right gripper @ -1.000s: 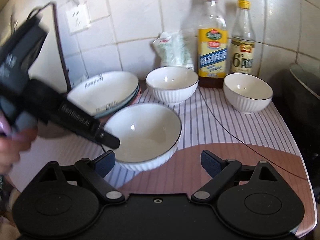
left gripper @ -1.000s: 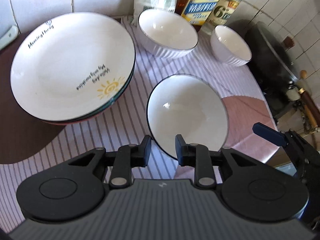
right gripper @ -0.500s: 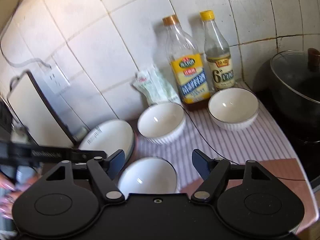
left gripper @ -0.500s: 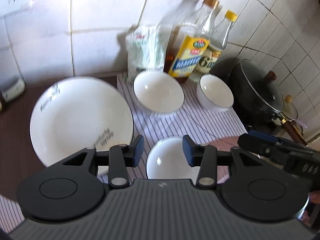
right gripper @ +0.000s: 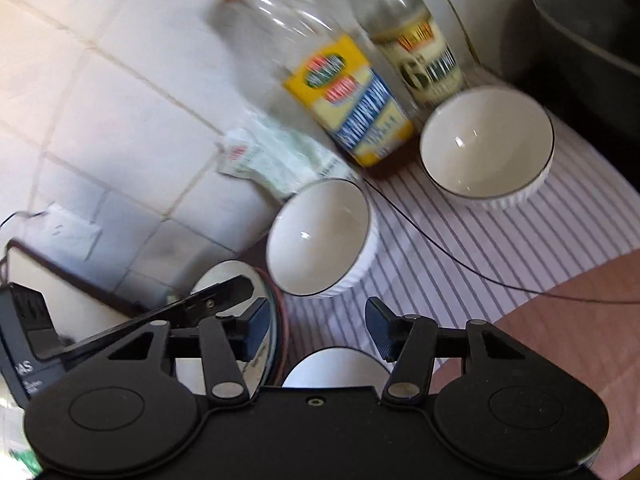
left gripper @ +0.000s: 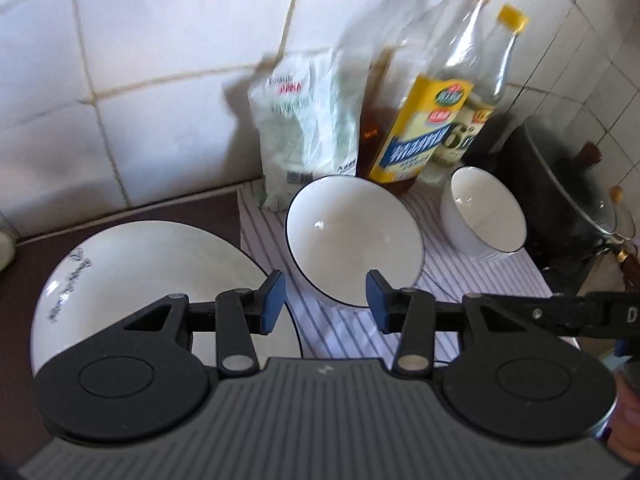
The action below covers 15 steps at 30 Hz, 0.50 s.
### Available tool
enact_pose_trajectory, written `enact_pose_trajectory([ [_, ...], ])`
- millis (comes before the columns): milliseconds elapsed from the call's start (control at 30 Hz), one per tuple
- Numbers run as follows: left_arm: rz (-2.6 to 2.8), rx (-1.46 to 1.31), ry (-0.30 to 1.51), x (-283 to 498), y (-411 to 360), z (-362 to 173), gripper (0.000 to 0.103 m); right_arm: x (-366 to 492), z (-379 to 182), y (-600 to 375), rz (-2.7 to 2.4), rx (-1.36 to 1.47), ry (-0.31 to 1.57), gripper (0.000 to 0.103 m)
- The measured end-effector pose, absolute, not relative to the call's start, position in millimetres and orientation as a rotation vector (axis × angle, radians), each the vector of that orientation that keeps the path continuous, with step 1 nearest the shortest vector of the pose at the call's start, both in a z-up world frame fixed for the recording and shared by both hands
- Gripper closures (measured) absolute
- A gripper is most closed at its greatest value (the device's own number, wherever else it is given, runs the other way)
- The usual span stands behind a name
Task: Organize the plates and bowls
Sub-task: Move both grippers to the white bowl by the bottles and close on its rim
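Seen from the left wrist, my left gripper (left gripper: 325, 300) stands open in the air, and a white dark-rimmed bowl (left gripper: 352, 236) on the striped cloth (left gripper: 480, 280) shows beyond the gap. A stack of white plates (left gripper: 152, 280) lies to its left and a smaller bowl (left gripper: 484, 216) to the right. In the right wrist view, which is rolled, my right gripper (right gripper: 318, 322) is closing its jaws with nothing pressed between them. The rim of a third bowl (right gripper: 336, 364) peeks out under it. The middle bowl (right gripper: 320, 236) and far bowl (right gripper: 486, 144) sit ahead.
Two bottles (left gripper: 432, 120) and a plastic bag (left gripper: 308, 132) stand against the tiled wall behind the bowls. A dark lidded pot (left gripper: 560, 184) sits at the right. A thin black cable (right gripper: 440, 248) runs across the cloth.
Both views have swung up towards the wall and bottles. The left jaws have widened and left the front bowl's rim. The right jaws have narrowed and that view has rolled.
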<state>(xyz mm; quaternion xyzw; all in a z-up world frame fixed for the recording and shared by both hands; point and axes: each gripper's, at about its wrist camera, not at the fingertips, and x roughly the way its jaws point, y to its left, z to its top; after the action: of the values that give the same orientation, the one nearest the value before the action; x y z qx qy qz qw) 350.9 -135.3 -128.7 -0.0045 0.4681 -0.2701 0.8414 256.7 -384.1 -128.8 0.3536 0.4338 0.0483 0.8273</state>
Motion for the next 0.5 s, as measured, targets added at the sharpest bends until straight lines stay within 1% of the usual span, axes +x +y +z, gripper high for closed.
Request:
enact_pose_trajectory([
  [100, -0.587, -0.009, 0.986, 367, -138, -140, 0.061, 272, -137, -382, 0.080, 0.752, 0.935, 0.045],
  [267, -0.563, 0.034, 0.977, 381, -145, -142, 0.060, 300, -148, -379, 0.028, 0.696, 0.951, 0.045],
  [300, -0.566, 0.037, 0.984, 384, -147, -144, 0.059, 305, -151, -378, 0.020, 0.686, 0.957, 0.045],
  [367, -0.559, 0.041, 1.011, 392, -151, -150, 0.059, 315, -159, -376, 0.027, 0.662, 0.972, 0.051],
  [400, -0.554, 0.053, 1.023, 395, -153, -154, 0.059, 317, -163, -375, 0.008, 0.652, 0.973, 0.052],
  [433, -0.549, 0.066, 1.027, 399, -156, -156, 0.061, 320, -166, -375, -0.009, 0.639, 0.975, 0.054],
  [467, -0.540, 0.085, 1.029, 401, -159, -159, 0.061, 323, -170, -374, -0.012, 0.630, 0.976, 0.059],
  [500, -0.521, 0.110, 1.027, 403, -161, -161, 0.065, 325, -173, -374, -0.018, 0.630, 0.974, 0.060],
])
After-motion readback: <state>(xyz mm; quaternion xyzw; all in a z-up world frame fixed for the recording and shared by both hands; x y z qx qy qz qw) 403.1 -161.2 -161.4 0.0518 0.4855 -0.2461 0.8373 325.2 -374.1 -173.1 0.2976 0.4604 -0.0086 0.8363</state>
